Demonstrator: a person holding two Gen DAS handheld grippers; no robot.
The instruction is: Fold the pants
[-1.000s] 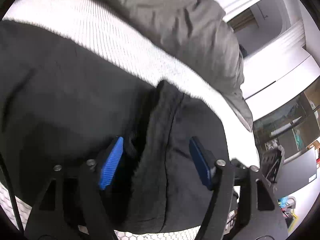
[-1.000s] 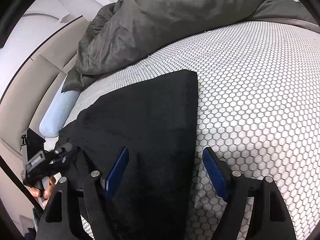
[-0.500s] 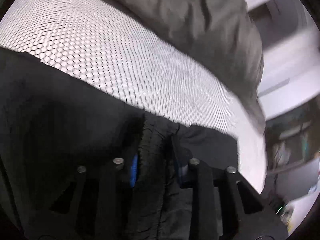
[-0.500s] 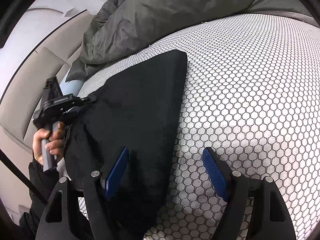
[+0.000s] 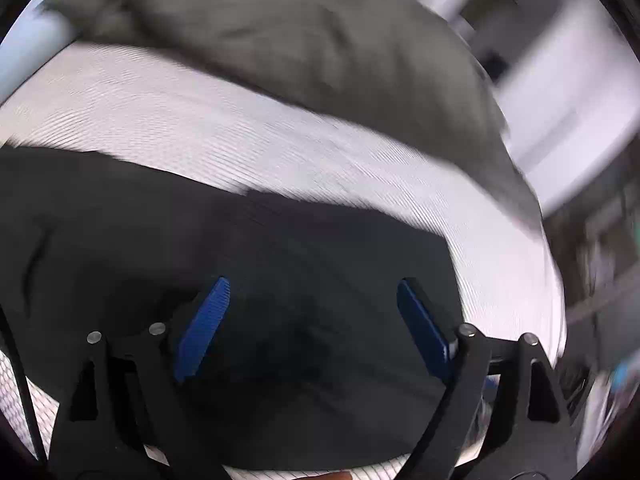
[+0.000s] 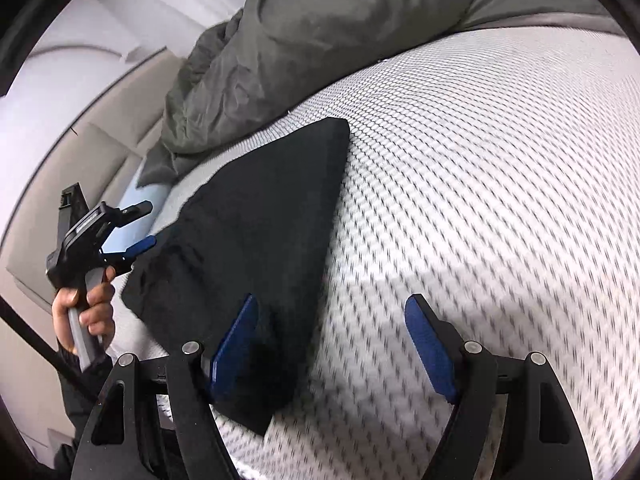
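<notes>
The black pants (image 6: 264, 248) lie folded flat on the white honeycomb-patterned mattress (image 6: 480, 200). In the left wrist view they (image 5: 300, 280) fill the lower half under my left gripper (image 5: 312, 292), which is open and empty just above the cloth. The left gripper also shows in the right wrist view (image 6: 132, 228), open, held at the left edge of the pants. My right gripper (image 6: 332, 312) is open and empty, its left finger (image 6: 236, 344) over the near corner of the pants.
A crumpled grey duvet (image 6: 320, 48) is heaped at the far side of the mattress, also in the left wrist view (image 5: 300, 52). A pale blue pillow (image 6: 132, 216) lies at the left by the beige headboard (image 6: 68, 168).
My left gripper was shut on a bunched fold of the pants half a second ago; it has opened and let go, and the cloth now lies flat. The right gripper drew back slightly.
</notes>
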